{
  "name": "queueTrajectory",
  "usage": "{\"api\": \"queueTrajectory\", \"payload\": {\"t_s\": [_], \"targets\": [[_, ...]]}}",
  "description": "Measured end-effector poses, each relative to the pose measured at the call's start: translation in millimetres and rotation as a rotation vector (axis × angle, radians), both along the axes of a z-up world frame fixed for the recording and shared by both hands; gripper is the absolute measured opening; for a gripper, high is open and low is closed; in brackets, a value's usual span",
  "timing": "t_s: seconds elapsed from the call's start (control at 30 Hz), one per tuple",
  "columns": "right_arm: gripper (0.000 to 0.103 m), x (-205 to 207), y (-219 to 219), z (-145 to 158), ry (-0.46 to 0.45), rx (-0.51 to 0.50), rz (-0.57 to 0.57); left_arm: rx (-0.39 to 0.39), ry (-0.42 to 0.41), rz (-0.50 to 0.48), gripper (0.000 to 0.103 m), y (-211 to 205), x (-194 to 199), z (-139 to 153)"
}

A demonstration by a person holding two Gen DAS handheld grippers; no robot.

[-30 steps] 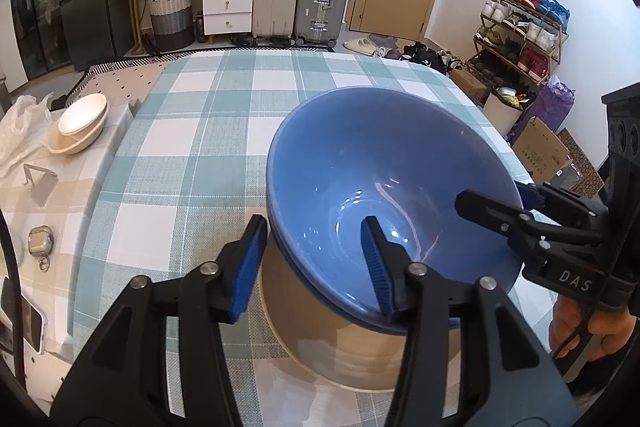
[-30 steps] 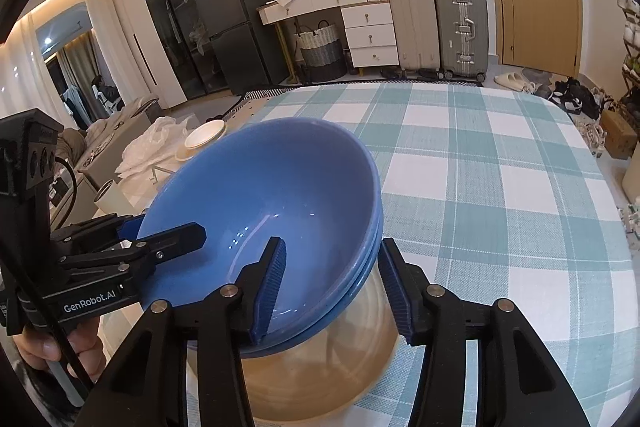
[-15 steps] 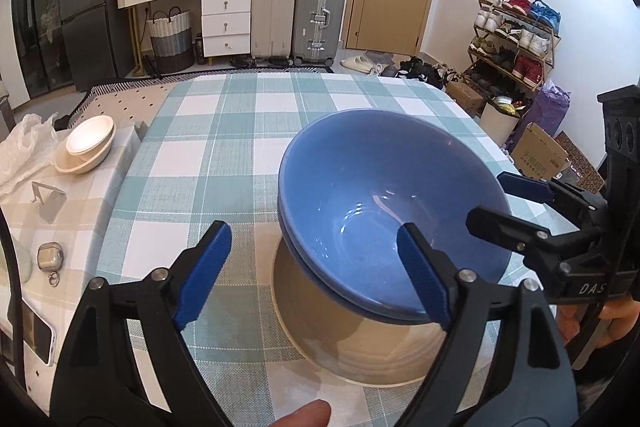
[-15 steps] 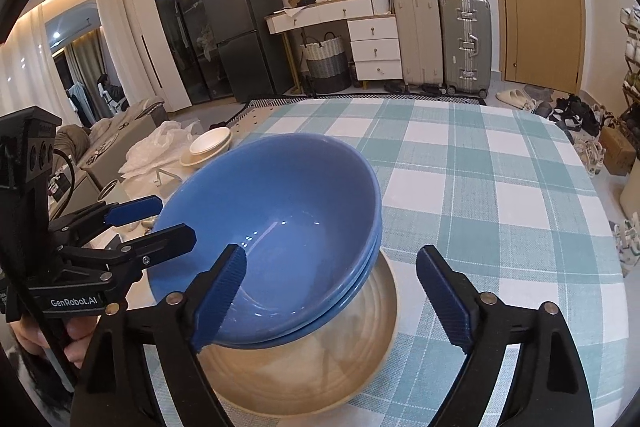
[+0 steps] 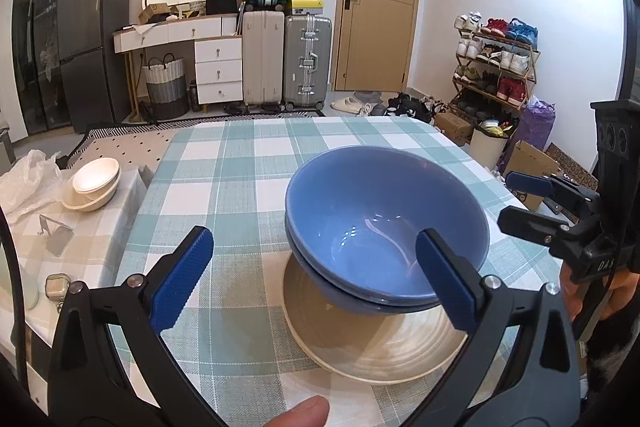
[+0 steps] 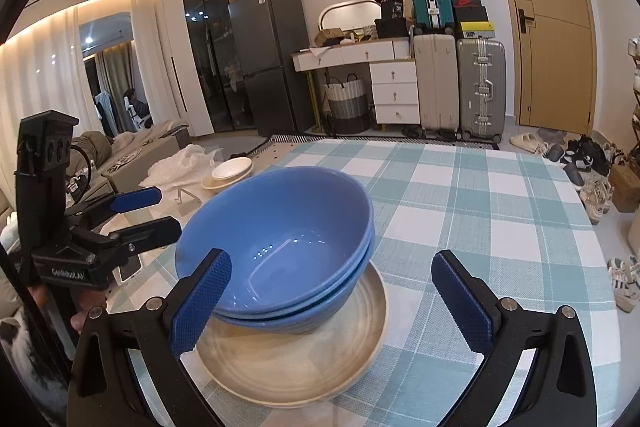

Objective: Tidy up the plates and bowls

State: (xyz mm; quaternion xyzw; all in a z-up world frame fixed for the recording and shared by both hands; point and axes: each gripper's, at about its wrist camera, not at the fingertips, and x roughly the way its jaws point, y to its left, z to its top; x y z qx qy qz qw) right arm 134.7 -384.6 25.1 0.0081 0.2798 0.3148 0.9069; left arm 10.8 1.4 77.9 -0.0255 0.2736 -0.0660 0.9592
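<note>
Two blue bowls nested one inside the other, sitting on a cream plate, stack leaning a bit rather than level. The plate is on the checked tablecloth near the table's near edge, roughly mid-width (bowls overhang the plate's far side in the left wrist view). Left gripper: jaws opening, wide apart, nothing clamped; the right blue pad sits in front of the bowl rim, with no contact visible, the other pad over bare cloth. Right gripper: same, jaws opening and spread wide, left pad in front of the bowls' near rim, right pad clear over the cloth; nothing gripped. Each gripper shows up in the other's camera, on opposite sides of the stack, apart from it. A thumb tip pokes in at the bottom edge of the left view. Second, smaller stack of white bowls sits on a beige-checked side surface just off the table's left edge, beside a crumpled plastic bag.
</note>
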Motion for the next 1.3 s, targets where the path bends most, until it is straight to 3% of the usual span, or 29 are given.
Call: {"api": "queueTrajectory", "payload": {"t_s": [0.57, 1.03, 1.3], "targets": [[0.102, -17, -60, -27, -0.086, 0.018, 0.072, -0.012, -0.047, 0.044, 0.101, 56, -24, -37], [0.102, -28, -56, -44, -0.107, 0.020, 0.124, -0.011, -0.033, 0.040, 0.101, 60, -18, -80], [0.102, -32, -55, -47, -0.113, 0.024, 0.132, -0.034, -0.050, 0.031, 0.101, 63, -19, -82]]}}
